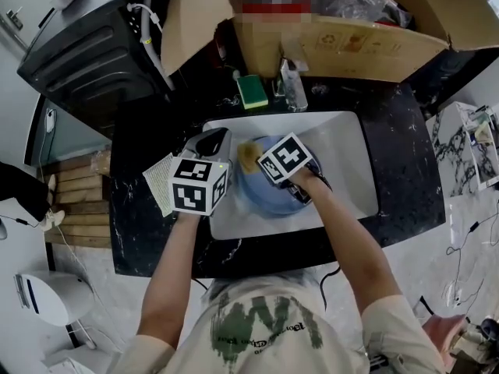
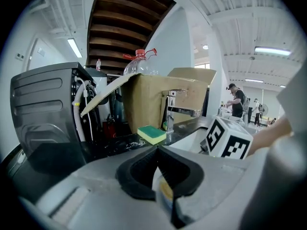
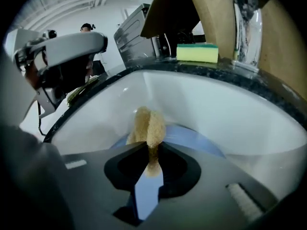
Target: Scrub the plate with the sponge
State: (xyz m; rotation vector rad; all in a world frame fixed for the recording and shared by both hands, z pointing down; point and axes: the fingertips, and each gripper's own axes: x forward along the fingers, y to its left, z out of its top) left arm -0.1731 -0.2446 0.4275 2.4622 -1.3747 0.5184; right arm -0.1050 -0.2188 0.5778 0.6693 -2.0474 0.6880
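Observation:
A blue plate lies tilted in the white sink. My left gripper is at the plate's left rim and shut on it; in the left gripper view the pale blue plate edge shows between the closed jaws of the left gripper. My right gripper is shut on a tan sponge and holds it against the plate's upper left part. In the right gripper view the tan sponge sticks out of the right gripper above the blue plate.
A green-and-yellow sponge and a clear bottle stand on the black counter behind the sink. An open cardboard box lies behind them. A black appliance is at the far left. A cloth lies left of the sink.

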